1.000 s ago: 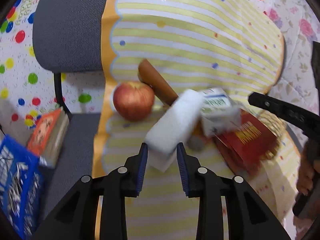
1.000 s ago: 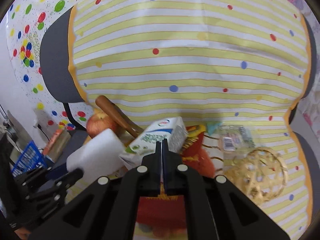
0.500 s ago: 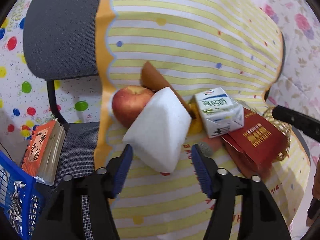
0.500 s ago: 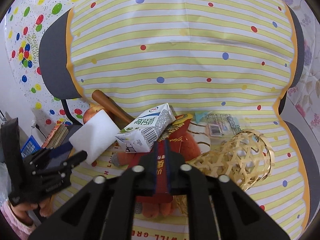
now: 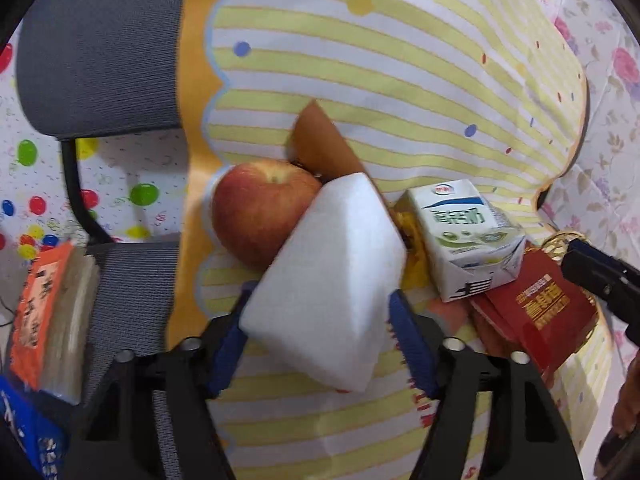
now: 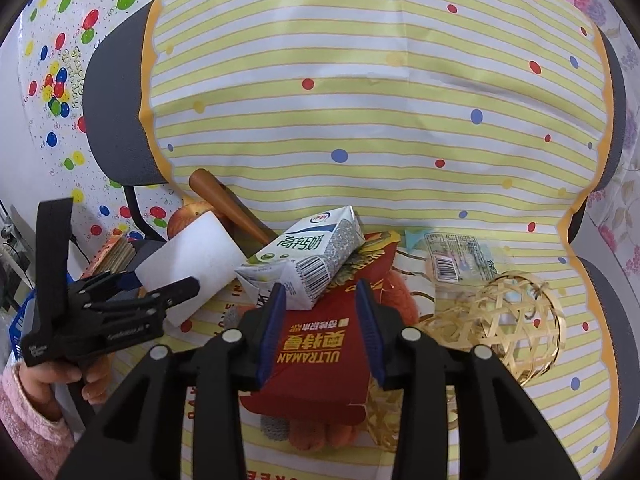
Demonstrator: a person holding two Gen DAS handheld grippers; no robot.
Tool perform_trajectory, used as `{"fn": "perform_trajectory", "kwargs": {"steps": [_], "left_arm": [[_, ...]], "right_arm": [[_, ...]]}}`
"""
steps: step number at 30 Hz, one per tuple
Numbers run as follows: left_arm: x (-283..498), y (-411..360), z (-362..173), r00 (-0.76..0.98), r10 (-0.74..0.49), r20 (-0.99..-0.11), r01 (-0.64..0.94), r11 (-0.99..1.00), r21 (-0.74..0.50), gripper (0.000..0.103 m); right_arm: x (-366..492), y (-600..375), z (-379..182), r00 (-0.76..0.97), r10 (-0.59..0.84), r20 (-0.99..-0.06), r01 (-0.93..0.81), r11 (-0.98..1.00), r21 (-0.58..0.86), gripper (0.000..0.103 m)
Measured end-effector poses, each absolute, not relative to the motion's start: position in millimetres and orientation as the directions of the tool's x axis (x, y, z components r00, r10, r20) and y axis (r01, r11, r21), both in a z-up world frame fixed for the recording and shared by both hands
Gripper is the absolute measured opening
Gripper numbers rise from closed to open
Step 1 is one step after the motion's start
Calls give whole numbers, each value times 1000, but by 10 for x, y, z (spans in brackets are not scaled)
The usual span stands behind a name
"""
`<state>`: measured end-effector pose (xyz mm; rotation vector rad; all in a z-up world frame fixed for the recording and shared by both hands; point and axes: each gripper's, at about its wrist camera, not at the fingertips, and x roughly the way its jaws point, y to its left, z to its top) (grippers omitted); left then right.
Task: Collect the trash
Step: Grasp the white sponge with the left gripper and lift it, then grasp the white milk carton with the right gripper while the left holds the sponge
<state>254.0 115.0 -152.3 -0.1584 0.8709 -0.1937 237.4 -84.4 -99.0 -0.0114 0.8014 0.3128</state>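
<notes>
A white foam block [image 5: 328, 280] leans on a red apple [image 5: 260, 216] on a chair draped in yellow striped cloth [image 5: 400, 60]. My left gripper [image 5: 320, 292] straddles the block, its jaws closing with the blue pads against the block's two sides. Seen from the right wrist, the left gripper [image 6: 160, 284] holds the same block [image 6: 192, 256]. My right gripper [image 6: 320, 286] is opening, with nothing gripped. Its tips hover over a red packet [image 6: 316, 344], just before a white-and-green milk carton [image 6: 308, 256]. The carton [image 5: 464, 232] rests partly on that packet [image 5: 536, 308].
A brown wooden handle [image 5: 320, 148] lies behind the apple. A woven bamboo ball [image 6: 500, 320] and a clear barcoded wrapper [image 6: 452, 260] sit right of the carton. Books [image 5: 44, 312] and a blue basket [image 5: 24, 432] stand left of the chair. A pink-sleeved hand [image 6: 24, 412] holds the left gripper.
My left gripper spread its jaws and moved forward until the foam block lay between them. My right gripper went from shut to open, staying over the red packet.
</notes>
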Motion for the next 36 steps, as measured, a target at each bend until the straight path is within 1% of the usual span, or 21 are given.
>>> {"fn": "perform_trajectory", "kwargs": {"steps": [1,3,4,5,7,8,10,12,14,16,18,21,24,29,31,32,35,36], "left_arm": [[2549,1133,-1511,629,-229,-743,99,972,-215,57],[2498,1123,-1459,645,-221,-731,91,973,-214,51],[2452,1118,-1420,656,-221,-721,92,973,-214,46],[2405,1113,-1385,666,-217,-714,93,973,-210,43],[2299,1115,-1306,688,-190,-700,83,979,-184,38],[2230,1122,-1263,704,-161,-691,64,984,-164,36],[2105,1145,-1185,730,-124,-672,36,989,-143,34],[2003,1156,-1136,739,-60,-671,-7,995,-98,34],[1934,1182,-1110,742,-34,-670,-32,996,-86,34],[1891,1188,-1101,743,-22,-669,-38,996,-75,34],[1869,1201,-1112,742,-22,-670,-38,997,-74,34],[1867,1238,-1151,737,-15,-676,-45,996,-71,34],[1877,1273,-1191,736,-19,-677,-50,995,-83,34],[1907,1306,-1271,742,-53,-668,-24,994,-106,34],[1923,1315,-1296,743,-62,-666,-21,993,-116,34],[1931,1319,-1305,743,-64,-666,-20,993,-118,34],[1944,1328,-1310,745,-72,-663,-17,992,-127,34],[1943,1333,-1308,747,-73,-661,-17,992,-128,34]], "right_arm": [[2380,-843,-993,652,268,-709,-279,955,105,36],[2381,-851,-995,646,270,-714,-280,954,107,36],[2376,-853,-993,645,273,-714,-282,953,111,36],[2365,-857,-991,645,276,-712,-283,952,112,36],[2351,-872,-990,646,282,-709,-284,951,120,43],[2349,-878,-990,646,289,-707,-283,950,130,49],[2356,-865,-999,644,296,-705,-281,949,143,53],[2378,-814,-1023,639,295,-711,-287,948,136,59],[2440,-728,-1061,632,284,-721,-285,950,124,60],[2504,-637,-1079,627,282,-726,-286,950,122,68],[2570,-506,-1122,627,263,-733,-286,953,97,82],[2615,-315,-1197,635,214,-743,-288,957,29,92],[2649,-135,-1276,649,142,-747,-279,958,-60,94],[2710,40,-1424,669,-12,-743,-230,947,-223,94],[2747,56,-1474,664,-50,-746,-213,943,-254,94],[2770,56,-1500,661,-68,-748,-205,942,-266,93],[2795,51,-1529,653,-85,-752,-201,939,-280,81],[2781,49,-1519,660,-85,-746,-201,937,-285,80]]}}
